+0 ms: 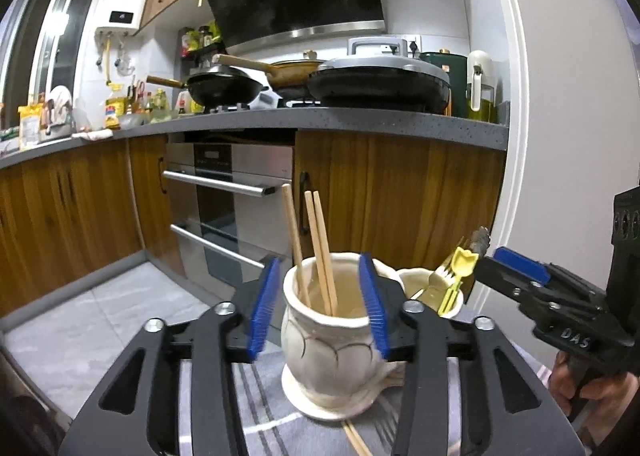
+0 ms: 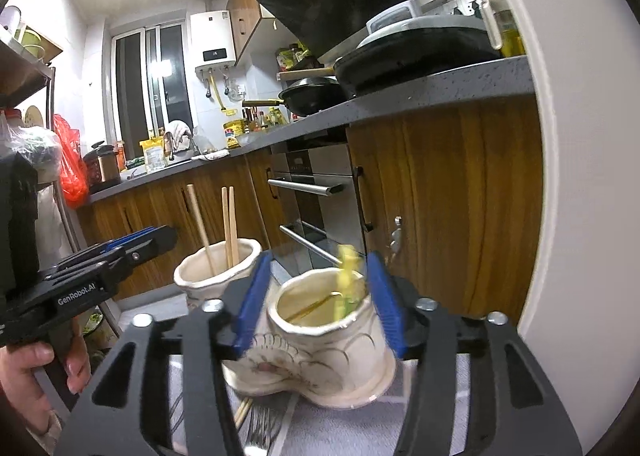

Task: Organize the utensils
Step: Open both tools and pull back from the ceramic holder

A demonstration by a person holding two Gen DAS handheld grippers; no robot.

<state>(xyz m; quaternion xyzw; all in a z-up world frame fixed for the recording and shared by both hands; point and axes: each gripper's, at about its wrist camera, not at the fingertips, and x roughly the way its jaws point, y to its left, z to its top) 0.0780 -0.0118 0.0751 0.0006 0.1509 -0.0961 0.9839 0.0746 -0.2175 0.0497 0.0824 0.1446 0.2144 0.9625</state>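
A cream ceramic holder has two joined cups on a grey striped cloth. The left cup (image 1: 328, 332) holds three wooden chopsticks (image 1: 320, 252) standing upright. My left gripper (image 1: 318, 302) is open, its blue pads on either side of that cup's rim. The right cup (image 2: 328, 340) holds a yellow-handled fork (image 2: 347, 276), blurred, and a spoon. My right gripper (image 2: 316, 302) is open around that cup. The fork (image 1: 456, 276) and the right gripper (image 1: 516, 268) also show in the left wrist view. A loose chopstick (image 1: 356, 438) and a metal fork (image 2: 256, 428) lie on the cloth before the holder.
Wooden cabinets (image 1: 400, 192) and a steel built-in oven (image 1: 232, 196) stand behind. The grey countertop (image 1: 360, 120) above carries pans and bottles. A white door frame (image 2: 568, 176) is at the right. A shelf with bags (image 2: 68, 160) is at the left.
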